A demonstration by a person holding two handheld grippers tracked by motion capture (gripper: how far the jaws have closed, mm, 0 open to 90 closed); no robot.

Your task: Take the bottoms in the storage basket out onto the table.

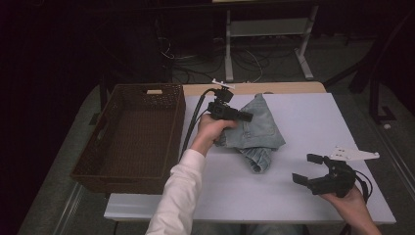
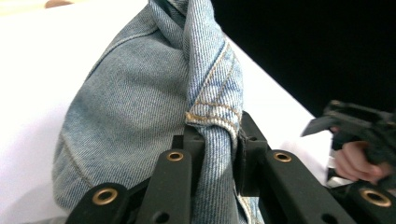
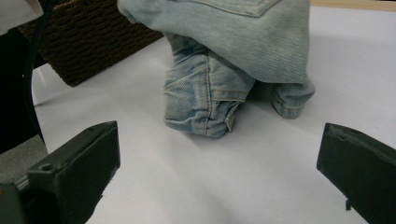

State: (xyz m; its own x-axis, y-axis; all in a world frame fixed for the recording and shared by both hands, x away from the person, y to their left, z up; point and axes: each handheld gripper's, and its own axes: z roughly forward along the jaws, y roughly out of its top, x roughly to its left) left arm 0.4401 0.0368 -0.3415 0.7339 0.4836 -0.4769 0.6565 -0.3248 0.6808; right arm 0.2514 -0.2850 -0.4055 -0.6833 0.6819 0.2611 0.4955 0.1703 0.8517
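We are looking at a white tabletop (image 1: 293, 112) that is carrying two things. A dark brown woven basket (image 1: 129, 139) is sitting along its left side, hanging partly past the white edge, its near corner showing again in the right gripper view (image 3: 88, 42). Just beside the basket, a bundle of light blue denim jeans (image 1: 257, 129) is lying on the white surface toward the far middle, its folded cuff (image 3: 205, 107) resting on the tabletop. A strip of bare wood (image 1: 274, 88) is showing along the far edge.
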